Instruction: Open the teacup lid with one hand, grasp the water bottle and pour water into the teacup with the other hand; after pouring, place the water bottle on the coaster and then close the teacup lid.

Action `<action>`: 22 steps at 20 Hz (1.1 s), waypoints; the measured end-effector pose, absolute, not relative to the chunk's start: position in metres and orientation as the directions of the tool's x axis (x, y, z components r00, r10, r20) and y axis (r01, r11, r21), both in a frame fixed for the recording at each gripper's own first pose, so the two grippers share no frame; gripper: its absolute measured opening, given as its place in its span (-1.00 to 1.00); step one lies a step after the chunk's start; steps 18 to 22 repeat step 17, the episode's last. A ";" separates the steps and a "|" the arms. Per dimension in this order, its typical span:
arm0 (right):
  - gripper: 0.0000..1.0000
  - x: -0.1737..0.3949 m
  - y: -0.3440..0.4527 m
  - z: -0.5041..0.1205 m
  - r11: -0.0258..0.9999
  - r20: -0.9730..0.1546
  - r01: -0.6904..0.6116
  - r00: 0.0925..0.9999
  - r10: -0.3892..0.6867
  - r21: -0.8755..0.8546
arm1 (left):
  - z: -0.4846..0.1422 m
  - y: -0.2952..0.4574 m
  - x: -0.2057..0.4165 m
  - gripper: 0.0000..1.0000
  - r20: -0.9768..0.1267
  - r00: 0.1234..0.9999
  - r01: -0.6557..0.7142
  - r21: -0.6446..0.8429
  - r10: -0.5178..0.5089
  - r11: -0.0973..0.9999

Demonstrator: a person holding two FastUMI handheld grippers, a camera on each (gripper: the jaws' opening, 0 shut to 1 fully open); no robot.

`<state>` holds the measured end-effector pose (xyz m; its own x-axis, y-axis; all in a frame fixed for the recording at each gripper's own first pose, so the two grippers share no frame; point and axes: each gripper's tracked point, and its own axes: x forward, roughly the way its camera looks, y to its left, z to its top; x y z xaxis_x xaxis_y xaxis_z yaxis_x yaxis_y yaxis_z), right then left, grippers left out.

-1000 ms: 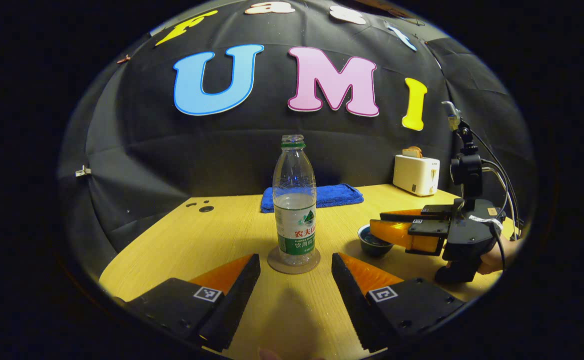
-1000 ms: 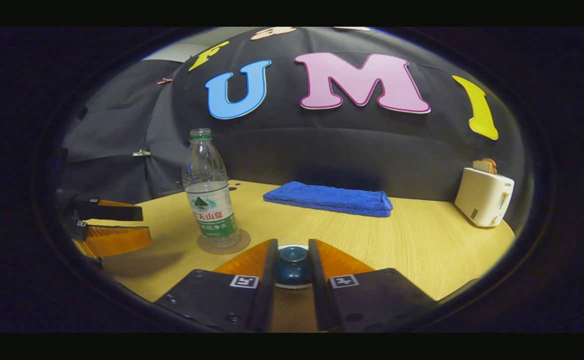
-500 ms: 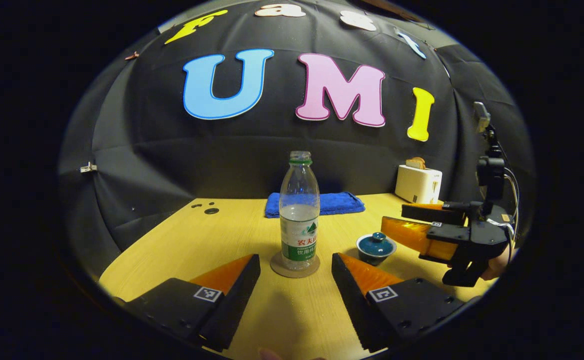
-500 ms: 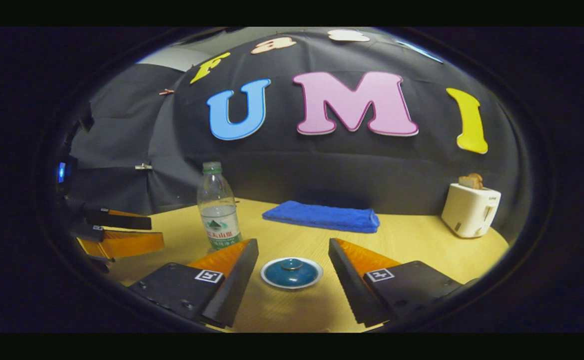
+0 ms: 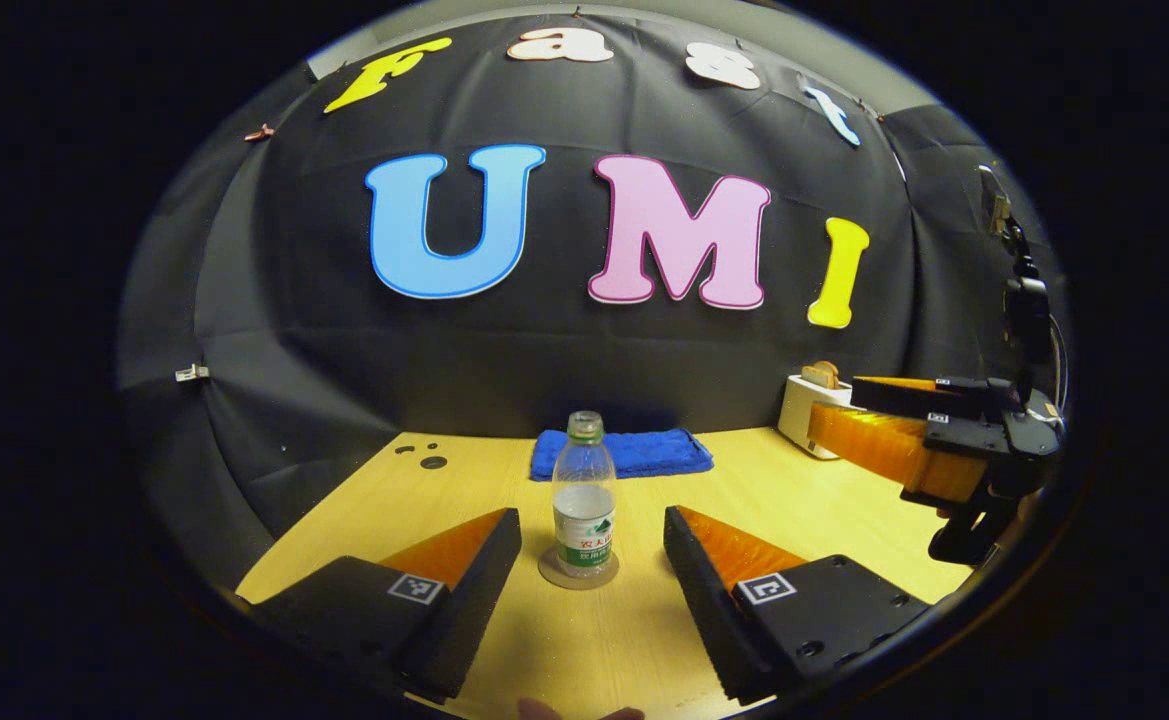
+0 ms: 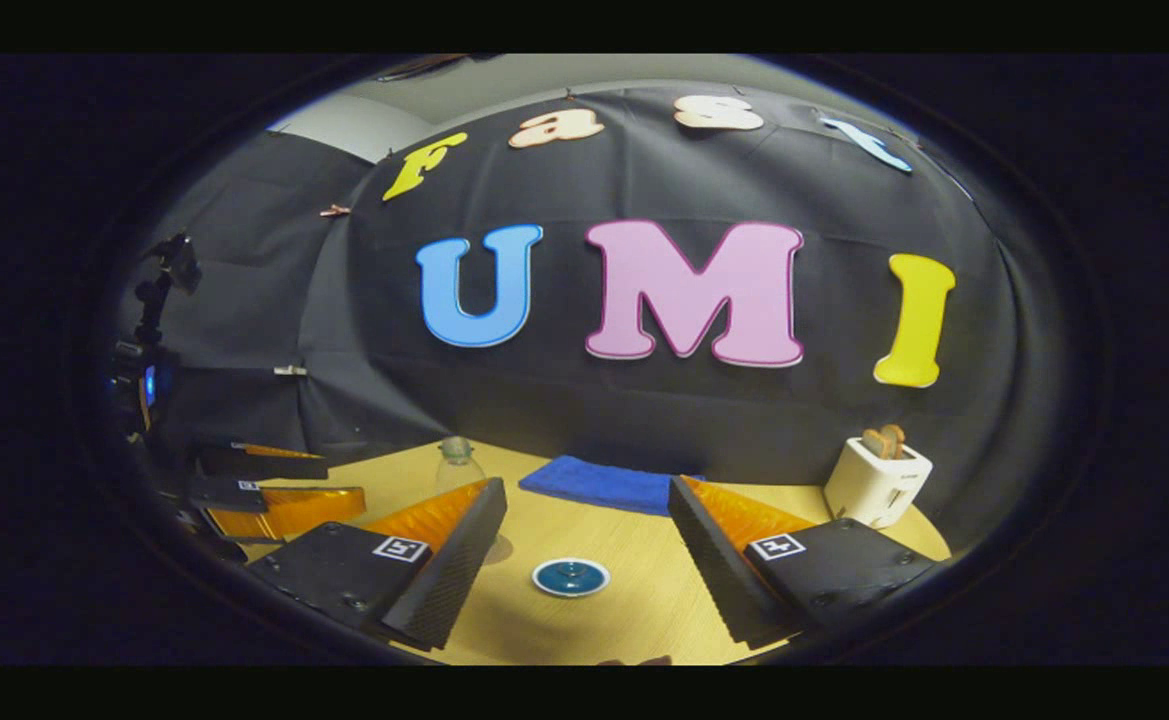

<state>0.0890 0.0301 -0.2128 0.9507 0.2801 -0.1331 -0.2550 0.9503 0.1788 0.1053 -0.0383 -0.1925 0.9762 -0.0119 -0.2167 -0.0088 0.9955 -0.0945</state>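
A clear water bottle [image 5: 584,500] with a green label, no cap on it and part full, stands upright on a round brown coaster [image 5: 578,574] on the wooden table. My left gripper [image 5: 592,514] is open and held back from the bottle, touching nothing. The blue teacup with its lid [image 6: 571,577] on sits on the table below and ahead of my open right gripper [image 6: 587,484], well apart from it. The bottle's top [image 6: 456,452] peeks over one of that gripper's fingers [image 6: 444,560]. The right gripper [image 5: 909,440] also hovers at the right in the left gripper view.
A folded blue towel [image 5: 624,452] lies at the back of the table [image 5: 444,500] by the black wall. A white toaster [image 6: 876,480] with toast stands at the back right. The left gripper [image 6: 274,495] shows at the left edge of the right gripper view.
The right gripper let go of the teacup lid, opened, then rose and drew back. The left gripper also pulled up and away from the bottle.
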 end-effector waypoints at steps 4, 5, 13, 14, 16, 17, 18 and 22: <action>0.99 0.073 0.030 -0.165 0.957 -0.134 -0.221 0.959 0.248 0.189 | -0.145 -0.031 0.091 0.82 -0.193 0.981 -0.006 -0.088 -0.011 0.996; 0.99 0.068 0.029 -0.155 0.961 -0.139 -0.209 0.962 0.235 0.183 | -0.135 -0.026 0.086 0.82 -0.185 0.983 -0.006 -0.082 -0.010 0.997; 0.98 0.027 0.036 -0.095 0.966 -0.126 -0.184 0.970 0.208 0.180 | -0.082 -0.003 0.054 0.82 -0.138 0.990 0.000 -0.105 -0.015 0.994; 0.98 0.023 0.035 -0.092 0.968 -0.127 -0.175 0.972 0.199 0.179 | -0.079 0.000 0.052 0.81 -0.135 0.991 0.005 -0.102 -0.019 0.995; 0.98 0.016 0.033 -0.090 0.972 -0.132 -0.150 0.976 0.175 0.178 | -0.076 0.002 0.046 0.82 -0.131 0.991 0.020 -0.099 -0.033 0.995; 0.98 0.014 0.029 -0.090 0.975 -0.137 -0.134 0.978 0.159 0.177 | -0.075 0.005 0.045 0.82 -0.126 0.991 0.024 -0.094 -0.035 0.995; 0.98 0.014 0.029 -0.090 0.975 -0.137 -0.134 0.978 0.159 0.177 | -0.075 0.005 0.045 0.82 -0.126 0.991 0.024 -0.094 -0.035 0.995; 0.98 0.014 0.029 -0.090 0.975 -0.137 -0.134 0.978 0.159 0.177 | -0.075 0.005 0.045 0.82 -0.126 0.991 0.024 -0.094 -0.035 0.995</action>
